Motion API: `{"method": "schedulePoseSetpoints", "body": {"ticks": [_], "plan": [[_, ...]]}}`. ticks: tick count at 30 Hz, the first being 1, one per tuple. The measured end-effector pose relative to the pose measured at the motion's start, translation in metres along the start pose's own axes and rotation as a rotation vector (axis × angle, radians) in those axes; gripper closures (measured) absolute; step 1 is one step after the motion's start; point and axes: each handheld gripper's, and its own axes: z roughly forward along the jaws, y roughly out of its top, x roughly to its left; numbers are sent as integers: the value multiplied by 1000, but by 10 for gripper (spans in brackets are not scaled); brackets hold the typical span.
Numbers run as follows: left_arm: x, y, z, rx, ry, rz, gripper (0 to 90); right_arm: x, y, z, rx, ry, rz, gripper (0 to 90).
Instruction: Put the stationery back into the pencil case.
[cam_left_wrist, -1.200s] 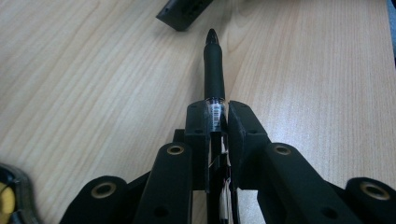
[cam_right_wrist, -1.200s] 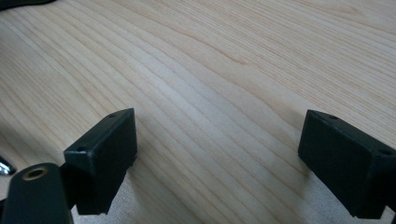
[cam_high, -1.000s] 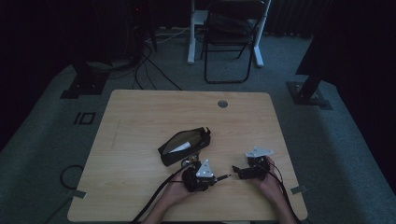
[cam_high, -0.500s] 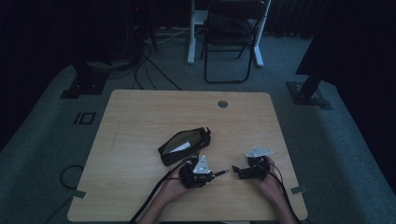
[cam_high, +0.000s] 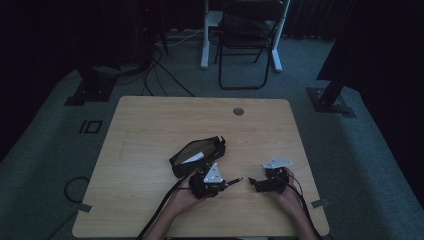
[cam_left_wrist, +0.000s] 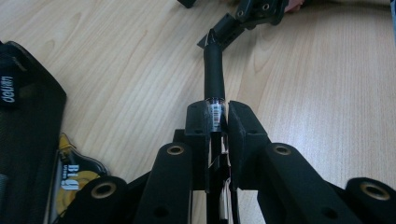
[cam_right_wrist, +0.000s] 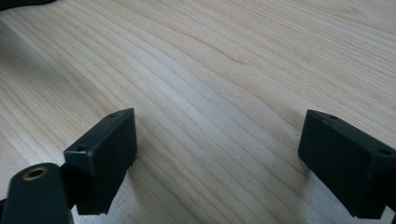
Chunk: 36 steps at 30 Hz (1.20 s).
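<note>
Black pen (cam_left_wrist: 214, 70) is clamped in the left gripper (cam_left_wrist: 216, 108), lying roughly level above the desk (cam_high: 150, 125), tip toward the right edge. Black mesh pouch (cam_high: 196, 155) lies open mid-desk, nearer the front edge, a white and yellow item inside.

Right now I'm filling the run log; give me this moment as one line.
left gripper: shut on black pen | right gripper: open, empty, over table | pouch: open, beside left gripper
</note>
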Motion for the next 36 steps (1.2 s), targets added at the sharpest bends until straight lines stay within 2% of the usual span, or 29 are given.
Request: {"method": "schedulePoseSetpoints", "body": {"ticks": [26,36], "plan": [[16,11,-21,-31,38,5,794,0,0,0,0,0,0,116],[20,13,-27,-43,39,0,794,0,0,0,0,0,-1,116]]}}
